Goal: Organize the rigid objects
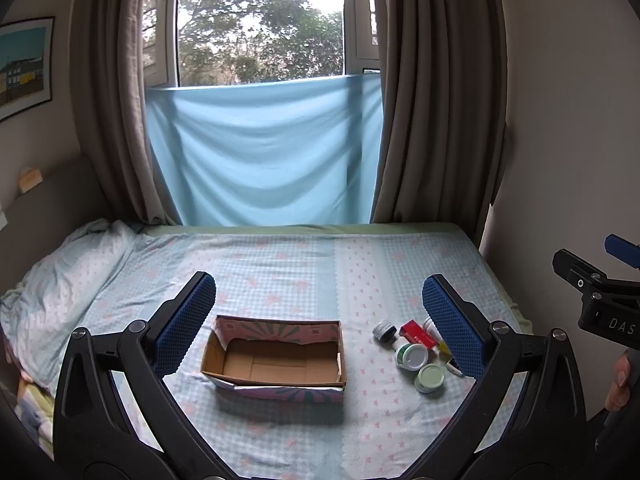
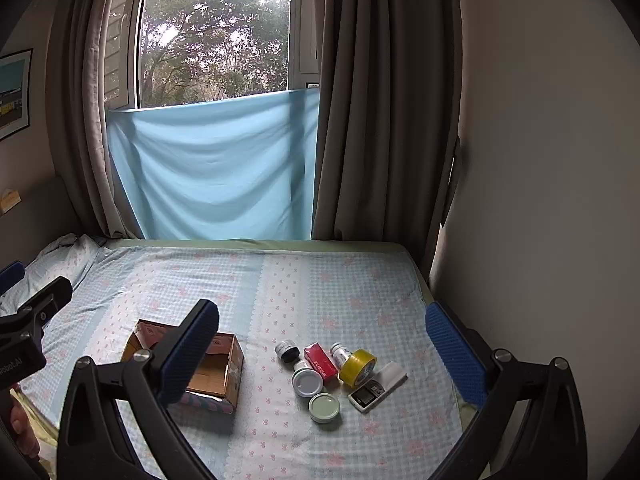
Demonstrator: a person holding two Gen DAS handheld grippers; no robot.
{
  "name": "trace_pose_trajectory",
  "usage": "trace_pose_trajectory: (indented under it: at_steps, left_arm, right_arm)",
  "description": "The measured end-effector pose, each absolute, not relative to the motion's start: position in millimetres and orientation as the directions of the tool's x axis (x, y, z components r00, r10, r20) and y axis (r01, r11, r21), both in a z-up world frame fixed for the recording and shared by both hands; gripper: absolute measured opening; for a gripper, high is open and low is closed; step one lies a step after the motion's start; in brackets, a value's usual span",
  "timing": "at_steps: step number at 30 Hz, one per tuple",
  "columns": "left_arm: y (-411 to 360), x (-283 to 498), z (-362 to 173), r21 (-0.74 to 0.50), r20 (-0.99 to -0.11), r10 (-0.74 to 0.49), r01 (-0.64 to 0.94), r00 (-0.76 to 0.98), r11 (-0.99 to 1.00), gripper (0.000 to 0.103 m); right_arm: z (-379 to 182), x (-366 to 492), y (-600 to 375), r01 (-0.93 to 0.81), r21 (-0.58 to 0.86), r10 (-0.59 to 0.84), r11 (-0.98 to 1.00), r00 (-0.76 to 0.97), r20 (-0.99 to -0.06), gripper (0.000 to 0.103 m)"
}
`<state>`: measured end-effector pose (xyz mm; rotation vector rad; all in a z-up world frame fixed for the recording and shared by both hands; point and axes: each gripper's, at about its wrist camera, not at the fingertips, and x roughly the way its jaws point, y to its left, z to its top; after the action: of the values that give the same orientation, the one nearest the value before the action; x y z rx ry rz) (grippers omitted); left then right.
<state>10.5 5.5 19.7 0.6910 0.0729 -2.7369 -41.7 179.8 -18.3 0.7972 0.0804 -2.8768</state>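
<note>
An empty cardboard box (image 1: 276, 354) (image 2: 224, 368) sits open on the bed. To its right lies a cluster: a dark-lidded jar (image 2: 287, 350), a red carton (image 2: 320, 362), a white bottle (image 2: 340, 353), a yellow tape roll (image 2: 357, 367), a white-lidded jar (image 2: 307, 382), a green-lidded jar (image 2: 324, 407) and a small digital scale (image 2: 366, 395). My left gripper (image 1: 319, 326) hangs open above the box, nothing between its blue pads. My right gripper (image 2: 322, 354) is open above the cluster, also holding nothing. In the left wrist view its right finger hides part of the cluster.
The bed sheet (image 2: 320, 288) is blue checked with pink flowers. A crumpled pillow (image 1: 68, 276) lies at the left. Curtains (image 2: 380, 120) and a blue cloth (image 1: 264, 152) hang behind the bed, and a wall (image 2: 540, 200) bounds the right side.
</note>
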Motion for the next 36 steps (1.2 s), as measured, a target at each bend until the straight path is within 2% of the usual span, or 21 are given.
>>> trace_pose_trajectory:
  at_steps: [36]
  left_arm:
    - [8.1, 7.5, 15.6, 0.068, -0.464, -0.460, 0.487, -0.757, -0.870, 0.103]
  right_arm:
    - [-17.7, -43.3, 177.3, 0.151, 0.002, -0.130, -0.988, -0.845, -0.519, 0.103]
